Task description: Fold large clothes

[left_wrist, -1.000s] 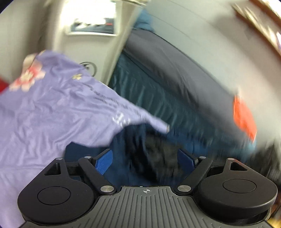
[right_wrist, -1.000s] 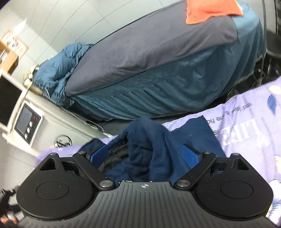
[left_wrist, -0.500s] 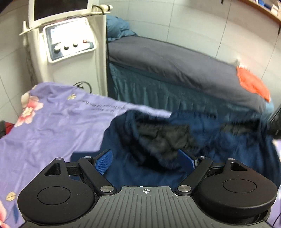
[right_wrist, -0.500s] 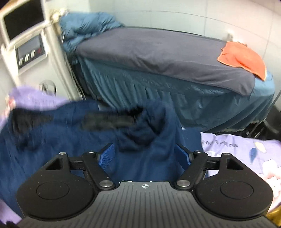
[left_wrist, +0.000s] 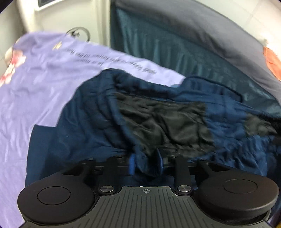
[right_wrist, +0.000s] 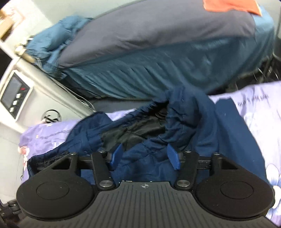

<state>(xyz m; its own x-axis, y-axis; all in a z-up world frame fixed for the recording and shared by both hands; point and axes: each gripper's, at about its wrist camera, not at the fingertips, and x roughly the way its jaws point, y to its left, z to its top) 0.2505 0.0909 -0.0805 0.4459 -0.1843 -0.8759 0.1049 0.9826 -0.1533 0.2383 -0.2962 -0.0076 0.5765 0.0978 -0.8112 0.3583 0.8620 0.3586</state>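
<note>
Only navy jacket [left_wrist: 91, 122] near sheet [left_wrist: 35, 84] edge

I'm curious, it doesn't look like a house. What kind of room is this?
Probably a massage or beauty treatment room: a narrow skirted treatment bed, a white machine with screen and knobs, and tiled walls.

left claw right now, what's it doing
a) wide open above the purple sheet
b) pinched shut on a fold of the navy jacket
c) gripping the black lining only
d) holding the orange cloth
b: in the left wrist view the left claw has its blue pads drawn close together with a fold of the navy jacket bunched between them.
</note>
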